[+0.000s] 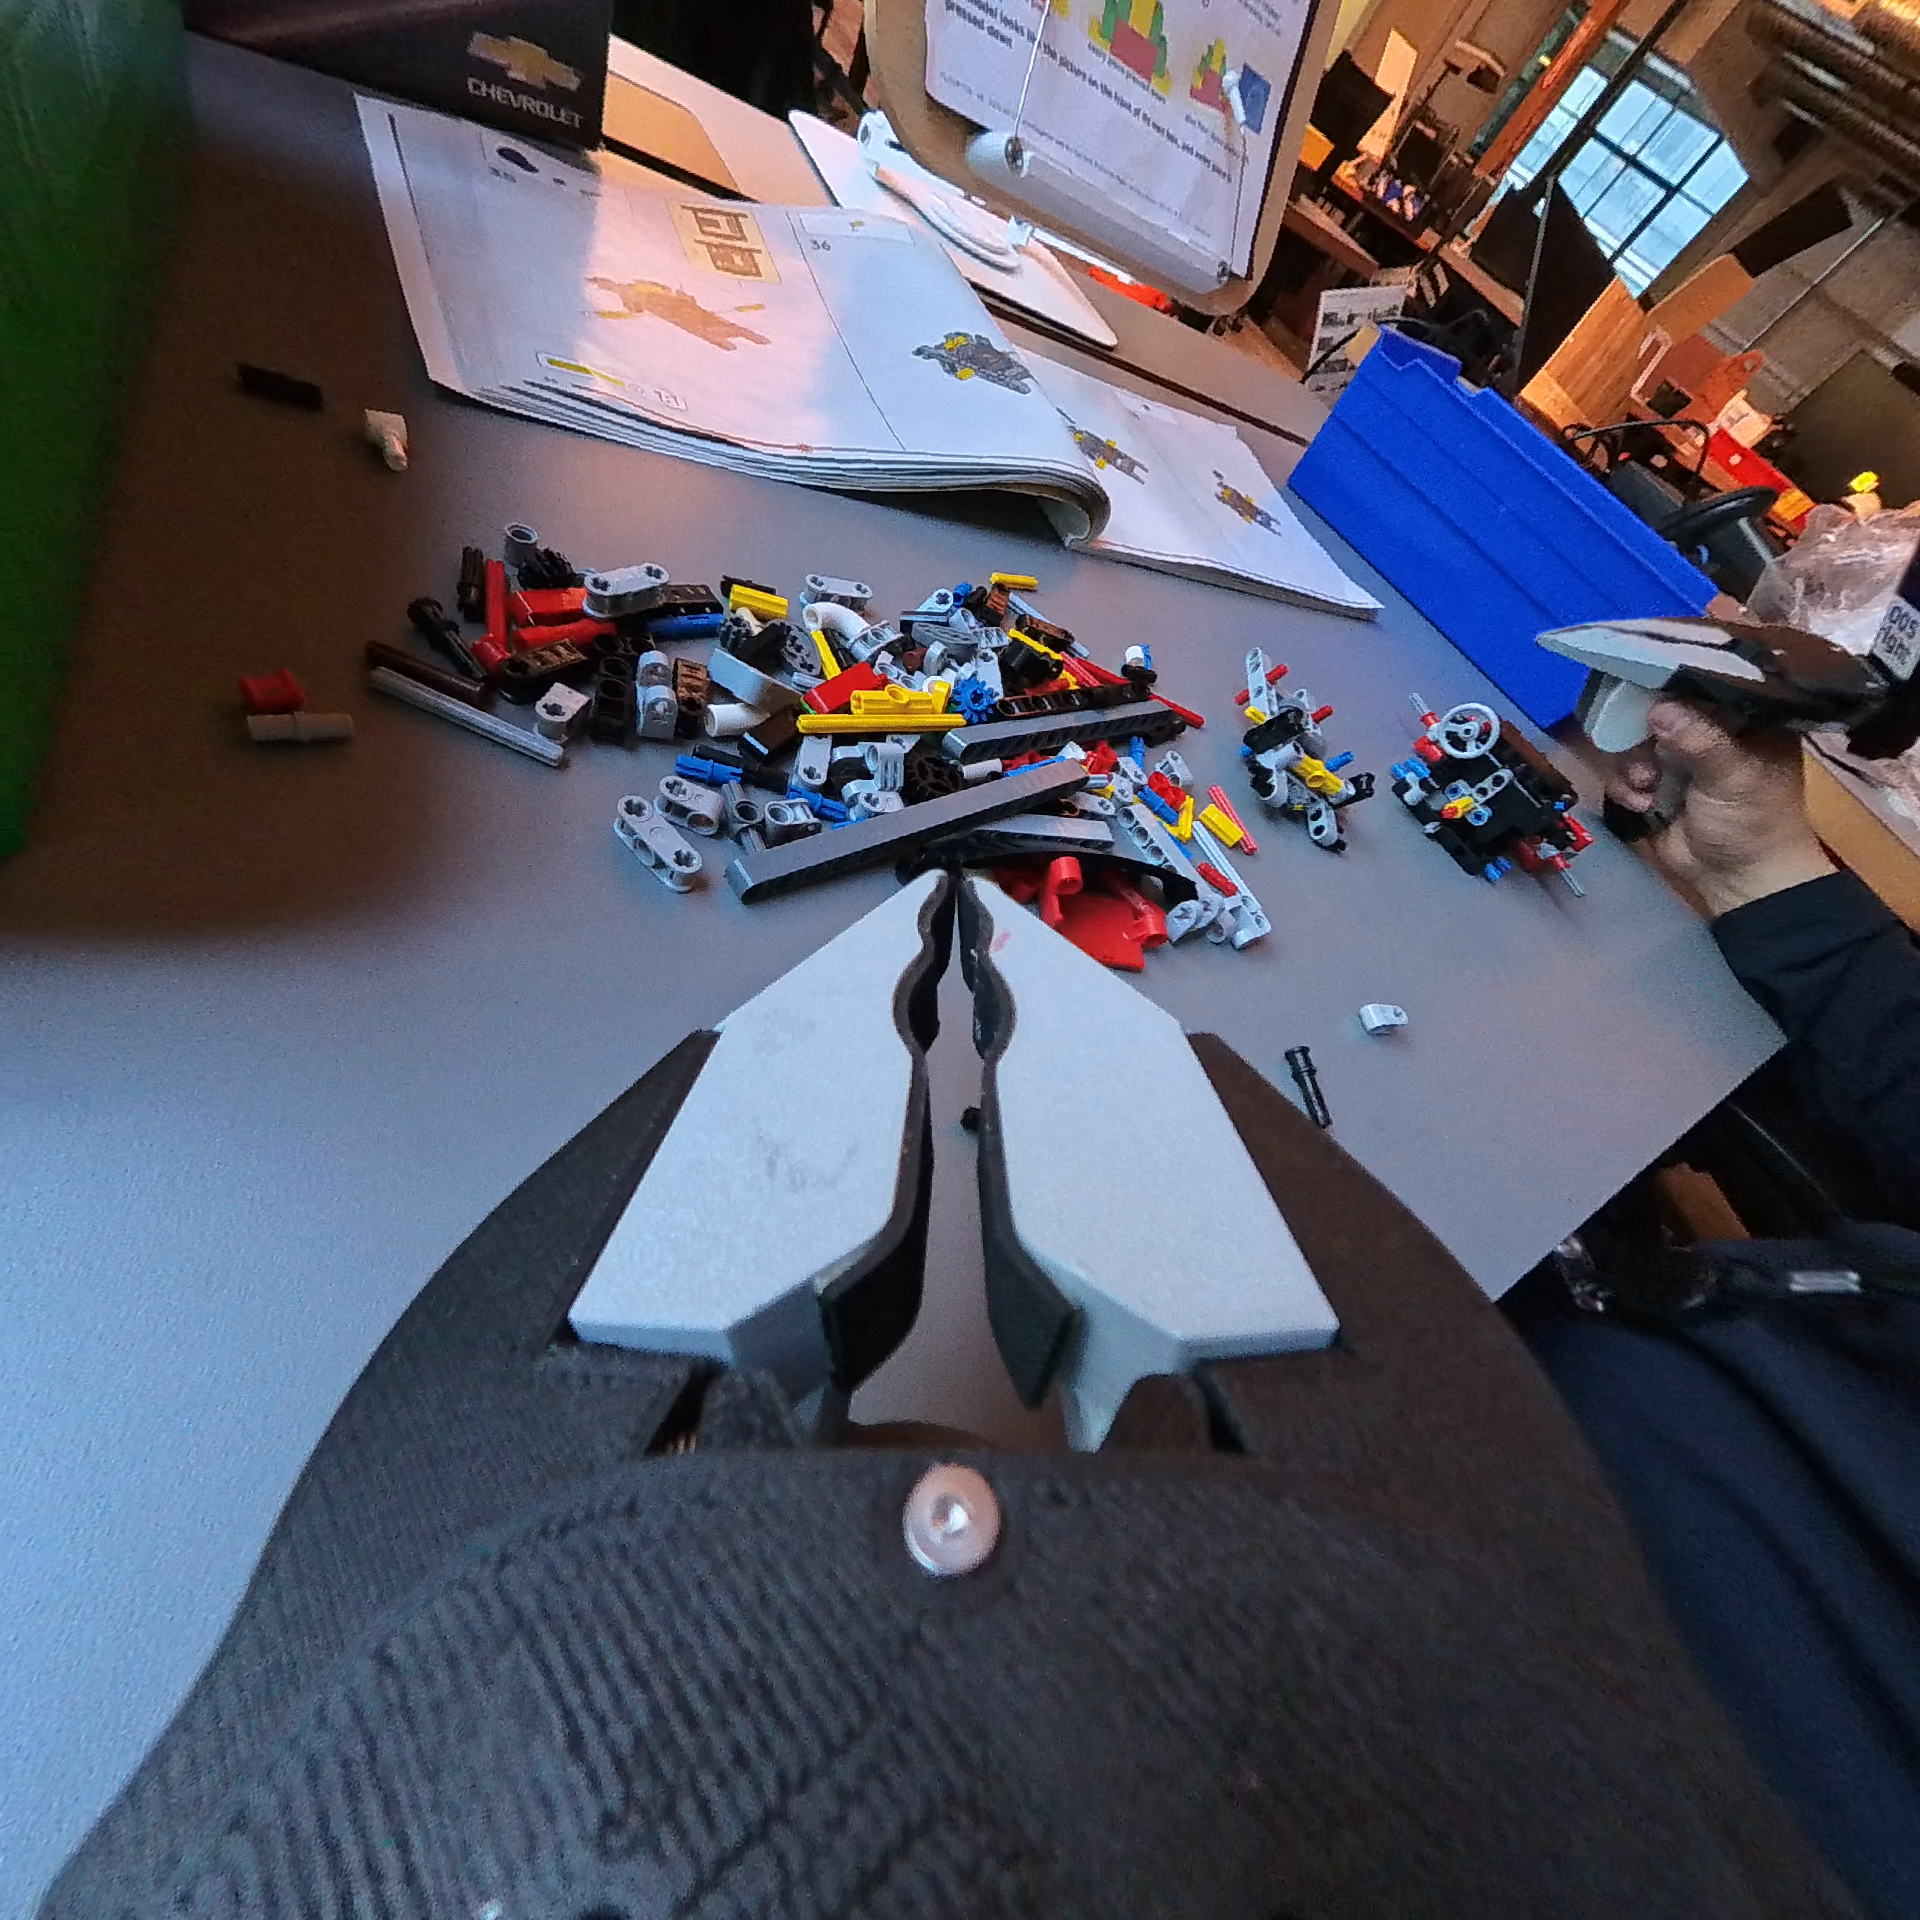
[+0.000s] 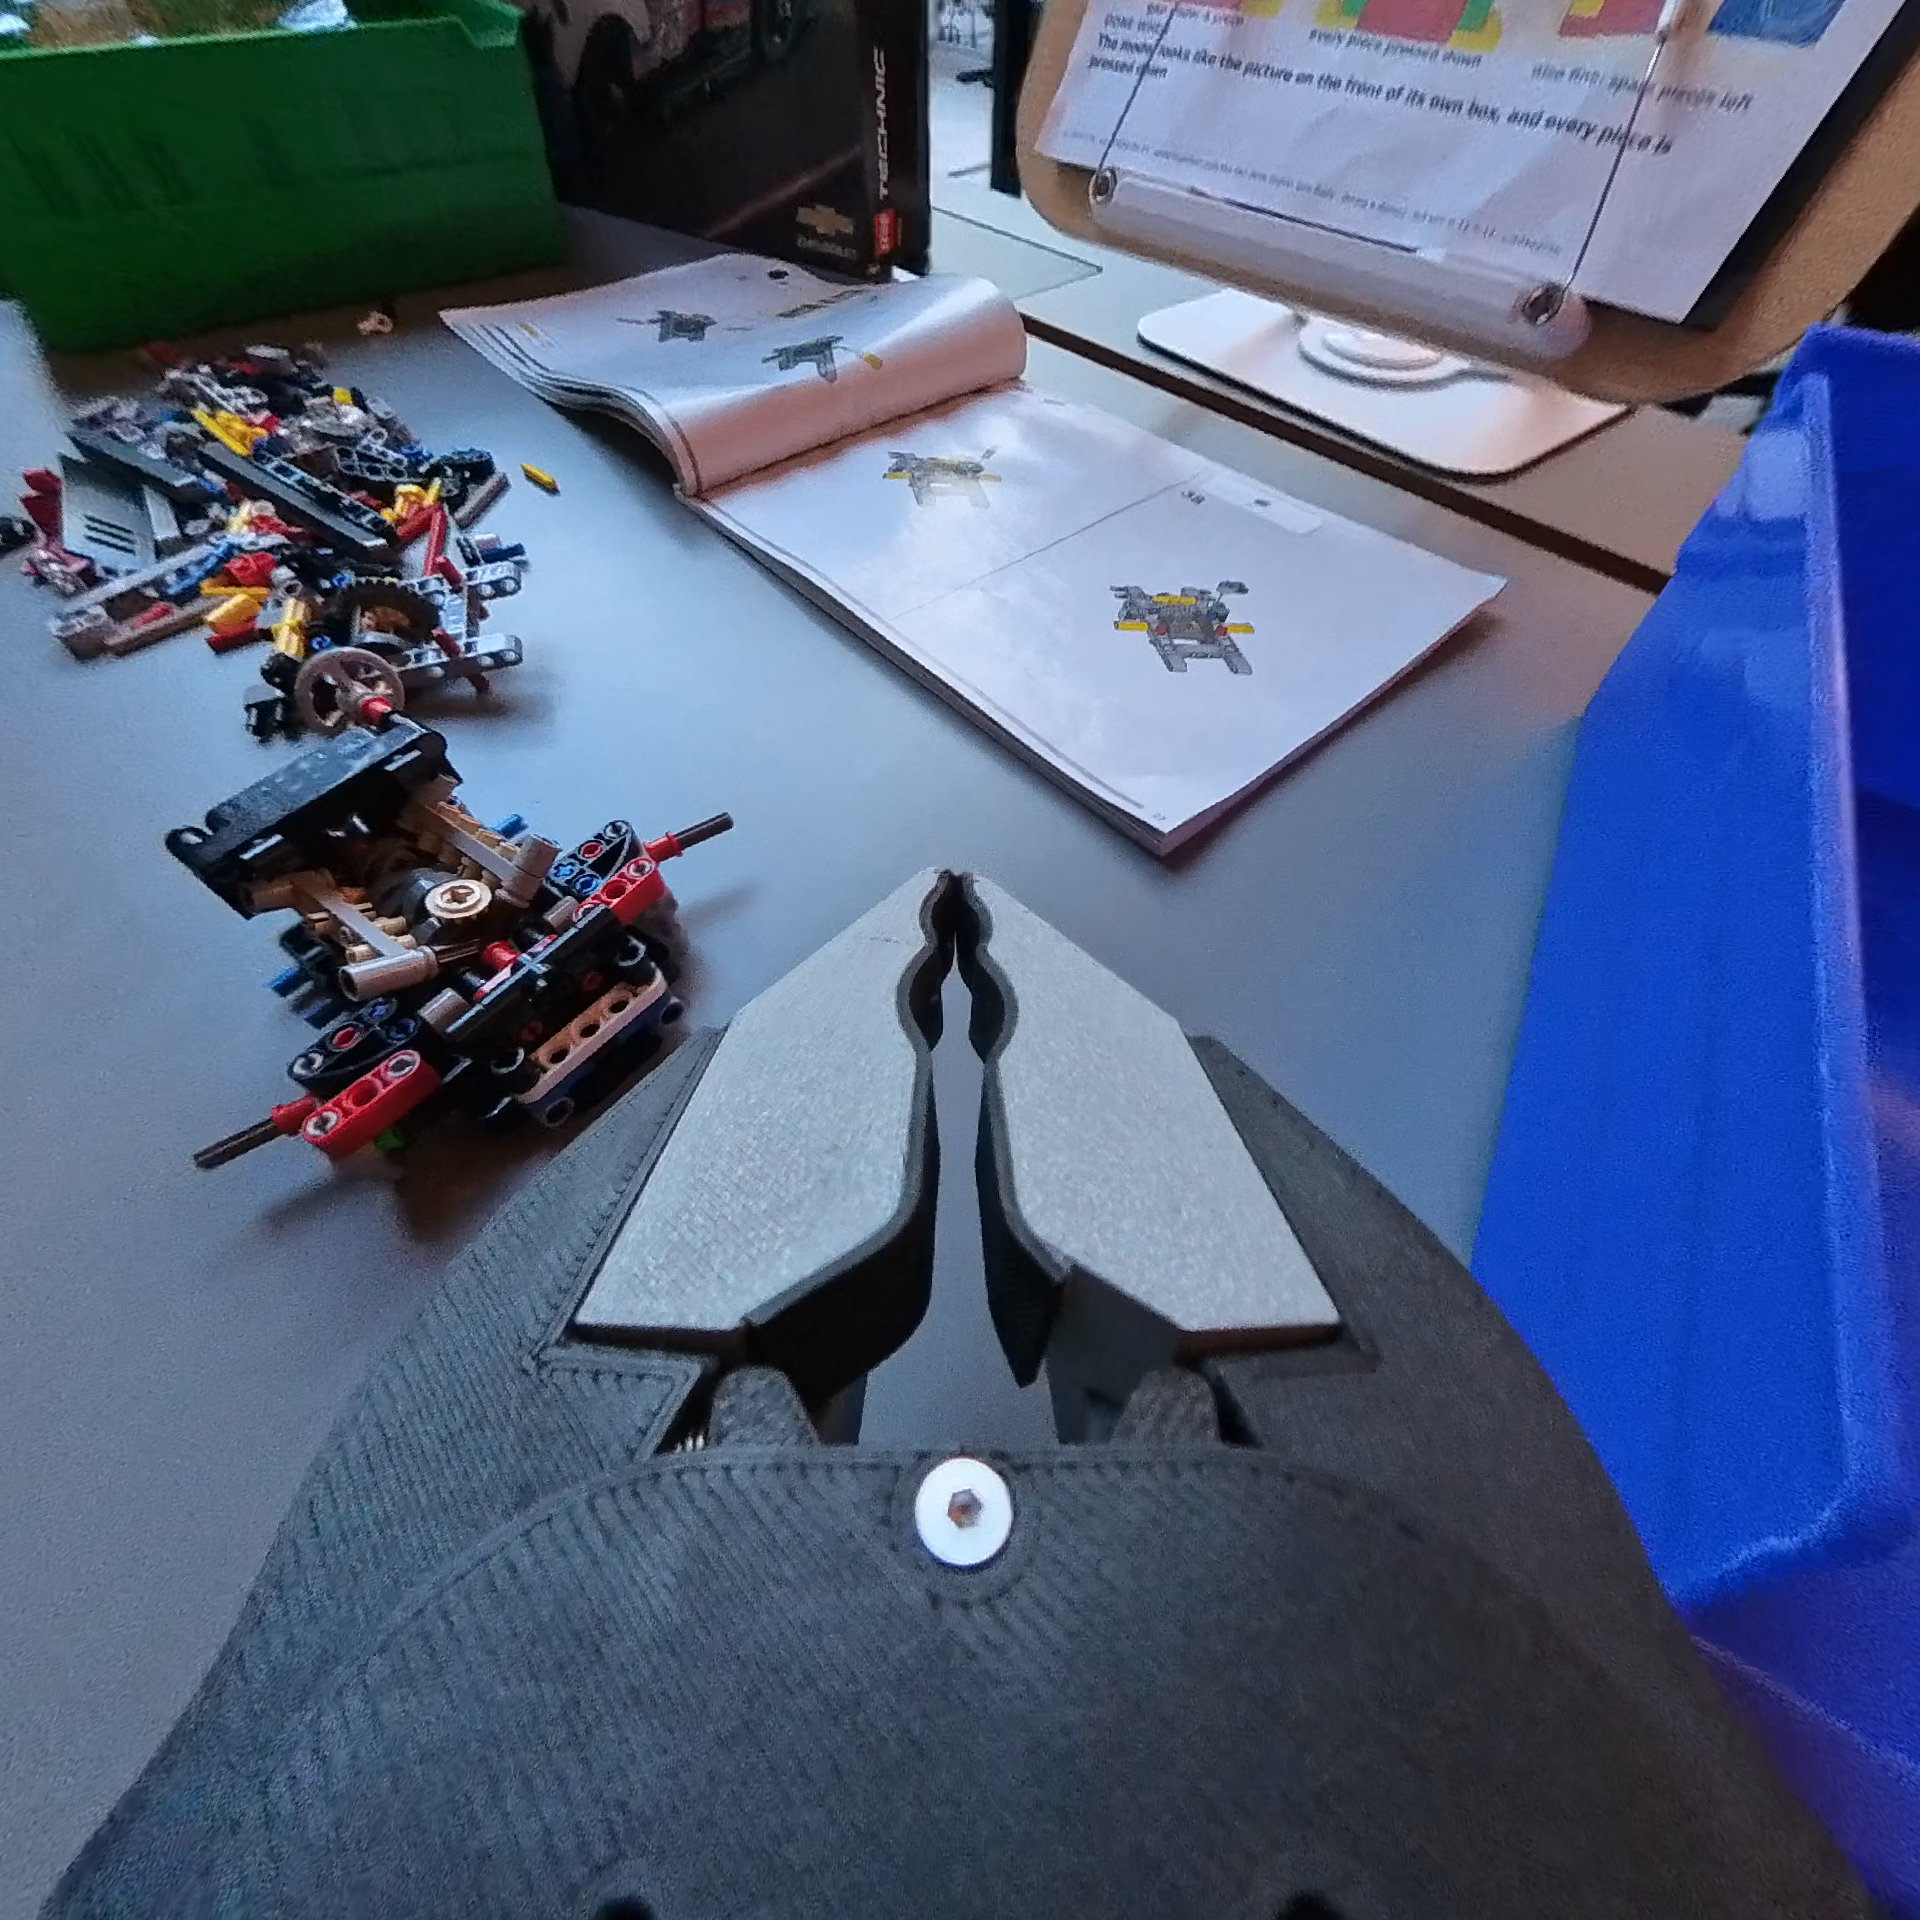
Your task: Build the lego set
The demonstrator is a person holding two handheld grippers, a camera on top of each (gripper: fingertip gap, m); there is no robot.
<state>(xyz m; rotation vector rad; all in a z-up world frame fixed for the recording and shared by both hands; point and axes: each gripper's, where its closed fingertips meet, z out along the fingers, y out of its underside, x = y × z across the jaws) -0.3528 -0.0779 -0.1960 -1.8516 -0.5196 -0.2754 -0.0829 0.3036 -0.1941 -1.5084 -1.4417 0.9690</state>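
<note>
Building pieces (image 1: 894, 727) lie heaped on the grey surface (image 1: 312, 1091), just past the tips of the left tongs (image 1: 954, 883), which are closed with nothing between them. A long dark grey beam (image 1: 914, 826) sits nearest those tips. The right tongs (image 2: 954, 883) are also closed and bare, above the bare surface, with a part-built black and red model (image 2: 436, 935) near on their left and a blue bin (image 2: 1714, 1039) on their right. Farther off lies an open instruction booklet (image 2: 1039, 540), then a green bin (image 2: 260, 156).
</note>
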